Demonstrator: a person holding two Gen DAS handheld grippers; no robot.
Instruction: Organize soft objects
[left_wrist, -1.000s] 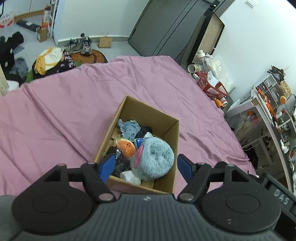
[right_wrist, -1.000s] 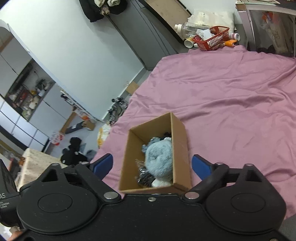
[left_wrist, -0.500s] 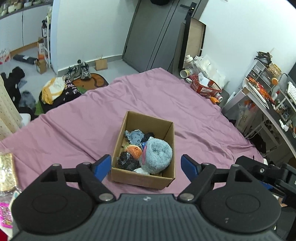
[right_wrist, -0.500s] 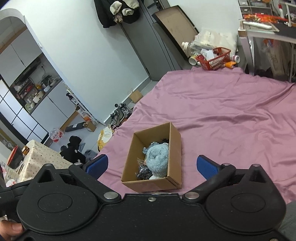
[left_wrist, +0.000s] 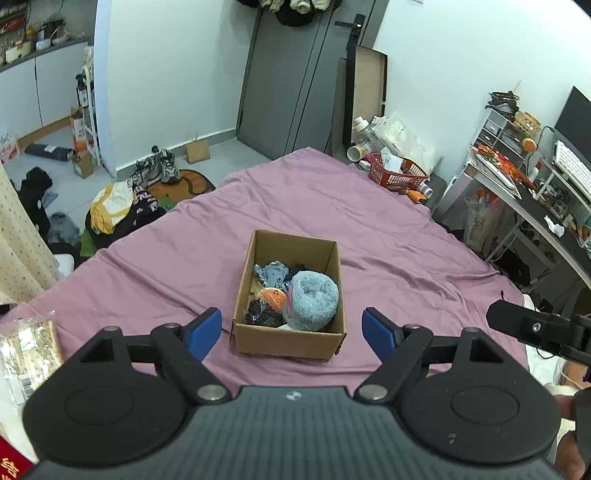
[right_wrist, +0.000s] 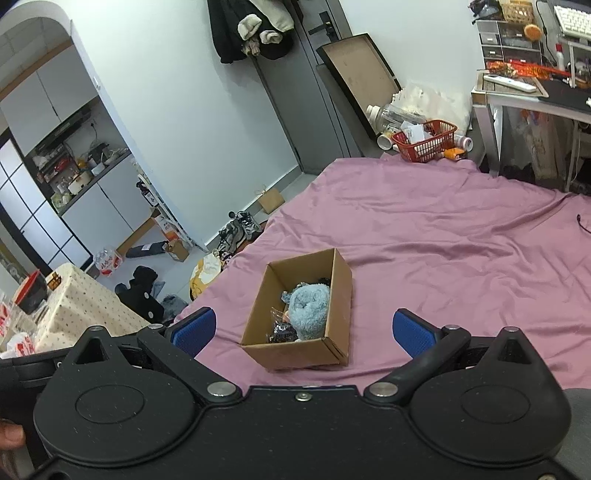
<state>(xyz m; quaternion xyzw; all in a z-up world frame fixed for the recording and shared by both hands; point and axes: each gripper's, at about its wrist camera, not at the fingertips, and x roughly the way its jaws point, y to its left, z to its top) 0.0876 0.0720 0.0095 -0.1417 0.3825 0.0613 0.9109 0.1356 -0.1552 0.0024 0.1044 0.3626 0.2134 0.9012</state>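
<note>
An open cardboard box (left_wrist: 258, 343) stands on the purple bedsheet (left_wrist: 369, 229). It holds a fluffy light-blue plush (left_wrist: 314, 299), an orange toy (left_wrist: 273, 297), a grey-blue plush (left_wrist: 273, 273) and a dark bundle (left_wrist: 262, 315). The box also shows in the right wrist view (right_wrist: 340, 291), with the blue plush (right_wrist: 308, 312) inside. My left gripper (left_wrist: 291, 328) is open and empty, held back above the box's near side. My right gripper (right_wrist: 303, 330) is open and empty, also held back from the box.
A red basket (left_wrist: 397, 173) and bottles sit past the bed's far corner. A desk (left_wrist: 535, 206) stands to the right. Clothes and shoes (left_wrist: 159, 170) lie on the floor to the left. A dotted tablecloth (right_wrist: 74, 306) covers a table at left.
Both grippers have pulled up and back from the box, so it looks smaller and farther. Both stay open and empty. The box's contents have not moved.
</note>
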